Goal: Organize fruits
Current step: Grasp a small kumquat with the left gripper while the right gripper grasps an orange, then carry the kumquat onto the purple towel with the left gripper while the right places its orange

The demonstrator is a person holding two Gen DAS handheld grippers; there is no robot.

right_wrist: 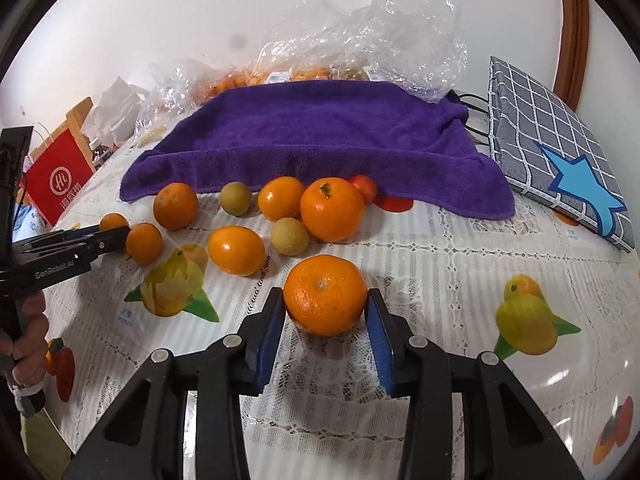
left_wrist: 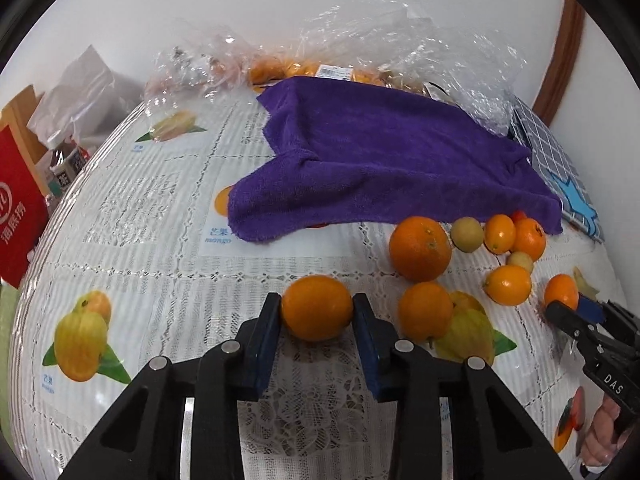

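Table [right_wrist: 460,264] under a white lace cloth printed with fruit pictures, captions too small to read. Loose fruit, right wrist view: ten pieces counted, namely seven orange citrus, two pale yellow-brown round fruits [right_wrist: 235,199] and one small red-orange fruit [right_wrist: 365,187] at the edge of the towel. One purple towel [right_wrist: 320,136] lies behind the fruit, draped over something hidden. Clear plastic bags [right_wrist: 360,28] at the back hold more orange fruit; count cannot be told, labels unreadable. One grey checked cushion [right_wrist: 548,136] with a blue star, far right. One red paper bag [right_wrist: 60,176] with a white round logo and Chinese characters, far left. Left gripper [left_wrist: 317,307]: pads pressed on a small oval orange fruit [left_wrist: 317,307] resting on the cloth, left of the cluster; side marked "GenRobot.AI". Right gripper [right_wrist: 325,295]: pads closed against a mandarin [right_wrist: 325,295] on the cloth, in front of the cluster; side marked "DAS".
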